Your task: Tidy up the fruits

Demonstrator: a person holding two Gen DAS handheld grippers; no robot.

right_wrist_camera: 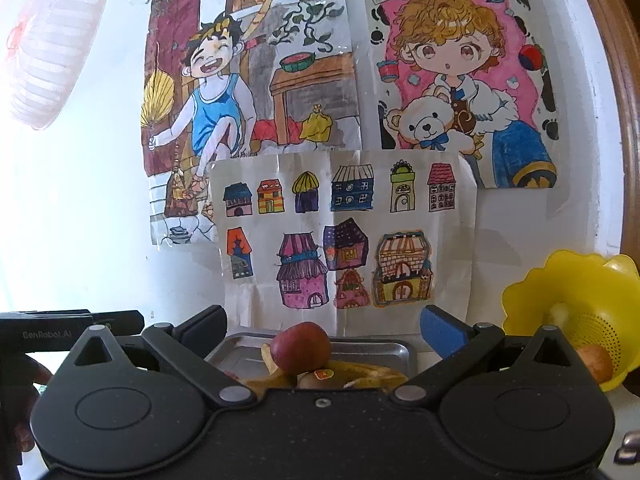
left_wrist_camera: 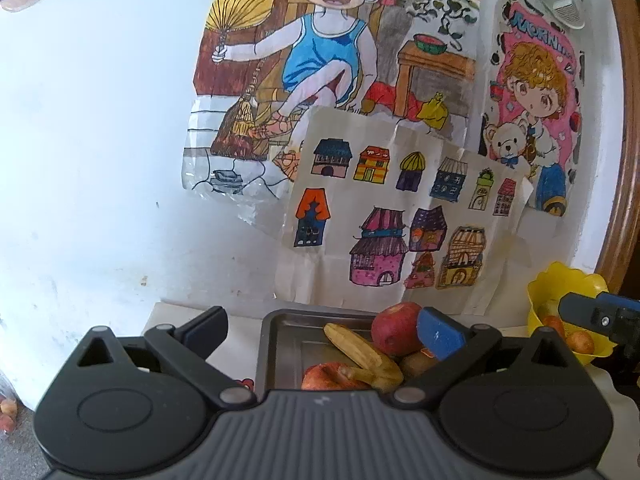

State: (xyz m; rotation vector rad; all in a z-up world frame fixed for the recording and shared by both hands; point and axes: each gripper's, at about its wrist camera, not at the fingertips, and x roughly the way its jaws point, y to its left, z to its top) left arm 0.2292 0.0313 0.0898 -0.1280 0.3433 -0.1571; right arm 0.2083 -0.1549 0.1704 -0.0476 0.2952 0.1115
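Note:
A metal tray (left_wrist_camera: pixel 276 344) holds a red apple (left_wrist_camera: pixel 394 326), a banana (left_wrist_camera: pixel 360 352), a second reddish fruit (left_wrist_camera: pixel 328 376) and a kiwi (left_wrist_camera: pixel 416 362). My left gripper (left_wrist_camera: pixel 320 332) hovers open just before the tray with nothing between its fingers. In the right wrist view the same tray (right_wrist_camera: pixel 372 346) shows the apple (right_wrist_camera: pixel 300 346), the banana (right_wrist_camera: pixel 376 374) and a stickered kiwi (right_wrist_camera: pixel 316 378). My right gripper (right_wrist_camera: pixel 322 332) is open and empty too. A yellow bowl (right_wrist_camera: pixel 580 300) at the right holds an orange fruit (right_wrist_camera: pixel 596 362).
Children's drawings (left_wrist_camera: pixel 380 208) cover the white wall behind the tray. The yellow bowl (left_wrist_camera: pixel 560 292) stands close to a brown wooden frame (left_wrist_camera: pixel 628 160). The left gripper's body (right_wrist_camera: pixel 60 328) and a hand (right_wrist_camera: pixel 32 380) sit left of my right gripper. Small fruits (left_wrist_camera: pixel 8 412) lie low at left.

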